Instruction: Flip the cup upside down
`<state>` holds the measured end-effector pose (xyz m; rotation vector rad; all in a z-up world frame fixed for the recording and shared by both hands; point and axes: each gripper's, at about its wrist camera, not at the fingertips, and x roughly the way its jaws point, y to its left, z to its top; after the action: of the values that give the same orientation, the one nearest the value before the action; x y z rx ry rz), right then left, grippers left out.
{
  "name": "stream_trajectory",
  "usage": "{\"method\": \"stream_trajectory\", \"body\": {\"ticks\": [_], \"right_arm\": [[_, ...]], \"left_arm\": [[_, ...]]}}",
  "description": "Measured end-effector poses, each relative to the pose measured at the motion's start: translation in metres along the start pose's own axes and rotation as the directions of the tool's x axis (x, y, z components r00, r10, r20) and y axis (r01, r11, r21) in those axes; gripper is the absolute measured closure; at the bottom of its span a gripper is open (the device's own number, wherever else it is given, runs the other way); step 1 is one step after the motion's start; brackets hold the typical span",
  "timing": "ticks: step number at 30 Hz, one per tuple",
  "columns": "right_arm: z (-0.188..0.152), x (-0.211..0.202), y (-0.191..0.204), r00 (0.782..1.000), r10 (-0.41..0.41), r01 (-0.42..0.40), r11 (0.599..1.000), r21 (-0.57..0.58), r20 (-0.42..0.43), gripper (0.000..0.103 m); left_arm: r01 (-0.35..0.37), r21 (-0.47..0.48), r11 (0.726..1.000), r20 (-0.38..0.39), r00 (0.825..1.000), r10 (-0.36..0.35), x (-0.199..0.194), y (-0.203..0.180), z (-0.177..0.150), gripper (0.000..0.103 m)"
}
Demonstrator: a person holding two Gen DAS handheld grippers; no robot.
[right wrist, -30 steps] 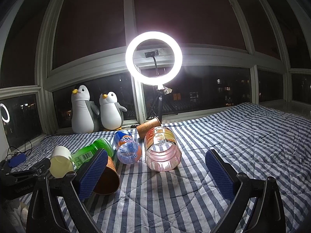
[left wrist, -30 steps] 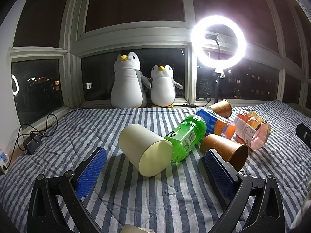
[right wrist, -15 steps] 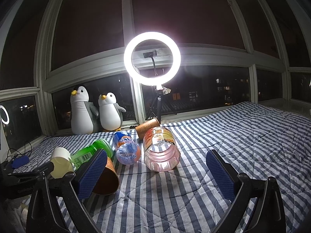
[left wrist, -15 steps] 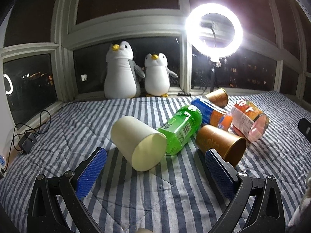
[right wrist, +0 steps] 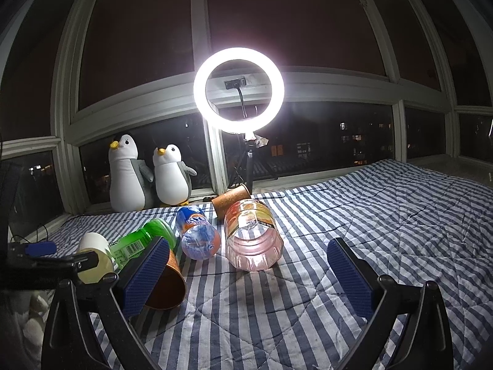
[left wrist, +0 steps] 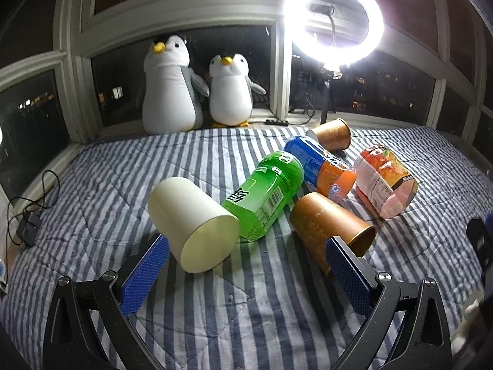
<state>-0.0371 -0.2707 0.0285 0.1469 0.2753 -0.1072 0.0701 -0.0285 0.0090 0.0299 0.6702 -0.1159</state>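
A cream cup (left wrist: 192, 225) lies on its side on the striped bedspread, its flat end toward me; it also shows in the right wrist view (right wrist: 94, 257). My left gripper (left wrist: 246, 265) is open and empty, its left pad just below the cup's near end. A brown paper cup (left wrist: 331, 229) lies on its side by the right pad, mouth toward me. A second brown cup (left wrist: 332, 134) lies farther back. My right gripper (right wrist: 246, 274) is open and empty, with the near brown cup (right wrist: 168, 280) behind its left pad.
A green bottle (left wrist: 266, 191), a blue-orange bottle (left wrist: 322, 168) and a pink clear bottle (left wrist: 385, 182) lie between the cups. Two plush penguins (left wrist: 197, 89) and a ring light (left wrist: 332, 18) stand at the window. A charger and cable (left wrist: 29, 225) lie at the left edge.
My left gripper has moved forward and lower toward the cream cup, which now looks larger and nearer. The right gripper has barely moved. Nothing was gripped.
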Motion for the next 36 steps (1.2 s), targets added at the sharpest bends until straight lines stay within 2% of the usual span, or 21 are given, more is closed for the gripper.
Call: {"method": "stream_trajectory", "body": {"ticks": [7, 14, 18, 25, 27, 29, 32, 36], "right_arm": [[0.004, -0.002, -0.001, 1.000, -0.019, 0.019, 1.000, 0.001, -0.013, 0.002], [0.006, -0.006, -0.007, 0.999, -0.035, 0.035, 0.999, 0.011, -0.037, 0.002], [0.006, -0.008, -0.010, 0.998, -0.044, 0.045, 0.999, 0.014, -0.044, 0.002], [0.009, -0.017, -0.015, 0.999, -0.046, 0.047, 0.999, 0.028, -0.027, 0.002], [0.010, -0.020, -0.016, 0.999, -0.046, 0.046, 0.998, 0.030, -0.019, 0.002], [0.011, -0.022, -0.016, 0.999, -0.046, 0.046, 0.998, 0.032, -0.015, 0.002], [0.011, -0.024, -0.018, 0.999, -0.046, 0.047, 0.998, 0.039, -0.013, 0.002], [0.012, -0.026, -0.023, 0.999, -0.049, 0.049, 0.997, 0.057, -0.012, 0.002]], "left_arm": [[0.060, -0.022, 0.998, -0.115, 0.991, -0.062, 0.018, -0.006, 0.023, 0.000], [0.113, -0.038, 0.993, -0.223, 0.968, -0.119, 0.036, -0.022, 0.044, 0.000], [0.136, -0.103, 0.985, -0.295, 0.942, -0.161, 0.052, -0.026, 0.051, 0.001], [0.142, -0.216, 0.966, -0.403, 0.888, -0.221, 0.083, -0.037, 0.057, 0.011], [0.140, -0.230, 0.963, -0.425, 0.876, -0.229, 0.092, -0.042, 0.057, 0.013], [0.135, -0.244, 0.960, -0.450, 0.861, -0.235, 0.100, -0.045, 0.056, 0.020], [0.139, -0.276, 0.951, -0.487, 0.833, -0.263, 0.113, -0.051, 0.054, 0.021], [0.146, -0.277, 0.950, -0.520, 0.808, -0.276, 0.124, -0.062, 0.050, 0.026]]}}
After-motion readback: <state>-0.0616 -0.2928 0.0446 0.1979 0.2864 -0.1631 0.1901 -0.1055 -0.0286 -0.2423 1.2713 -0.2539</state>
